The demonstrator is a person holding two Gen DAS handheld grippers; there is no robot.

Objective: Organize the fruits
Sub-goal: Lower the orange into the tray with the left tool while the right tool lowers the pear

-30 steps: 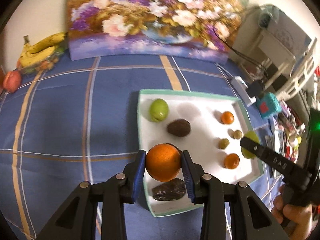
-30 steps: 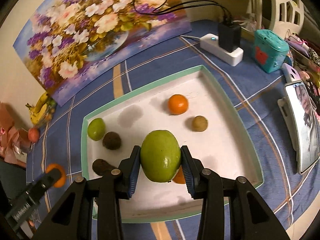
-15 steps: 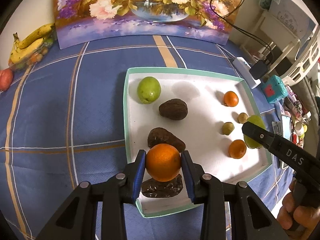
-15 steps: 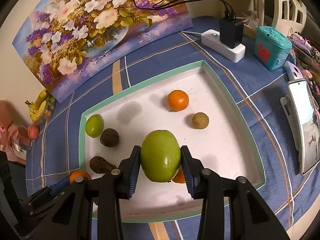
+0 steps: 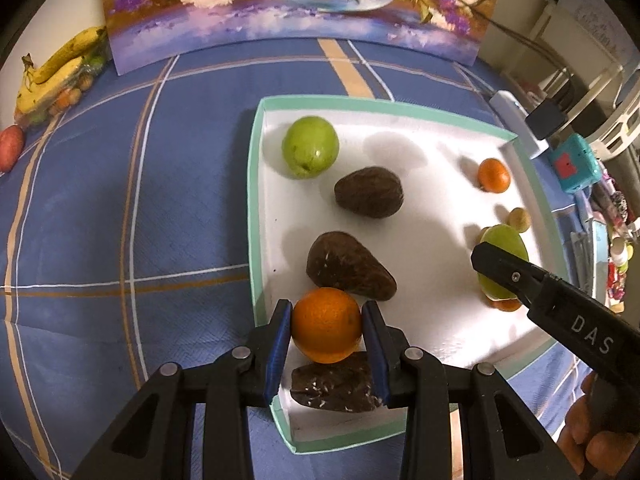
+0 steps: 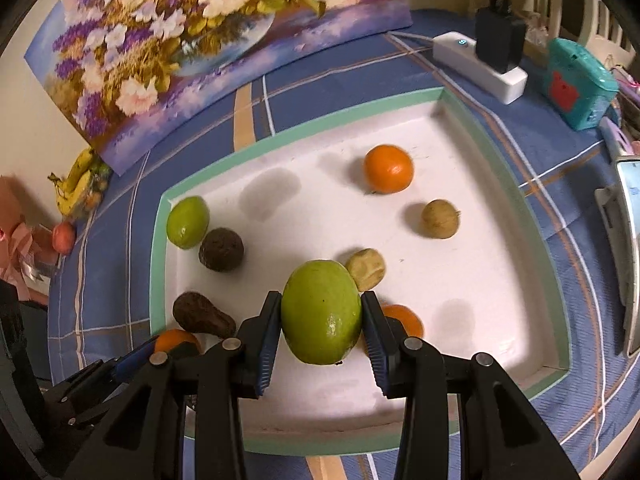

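My left gripper [image 5: 326,326] is shut on an orange [image 5: 326,325], held above the near left corner of the white tray [image 5: 256,200]. Dark brown avocados [image 5: 348,268] lie just beyond and below it. My right gripper [image 6: 321,314] is shut on a green mango [image 6: 320,312] over the tray's [image 6: 158,264] near middle; it also shows at the right of the left wrist view, the mango [image 5: 502,256] behind the black finger. Inside the tray lie a green apple [image 5: 310,152], a round dark fruit [image 5: 368,192], small oranges [image 6: 388,168] and small tan fruits [image 6: 440,218].
The tray rests on a blue checked tablecloth [image 5: 120,220]. A flower painting [image 5: 288,8] leans at the back. Bananas [image 5: 56,72] and a red fruit [image 5: 10,148] lie far left. A power strip [image 6: 476,64], a teal box [image 6: 580,84] and a phone [image 6: 628,256] are to the right.
Both grippers have sunk toward the tray with their fruits still held, tipping further downward. The tray and its fruits look larger and nearer in both views.
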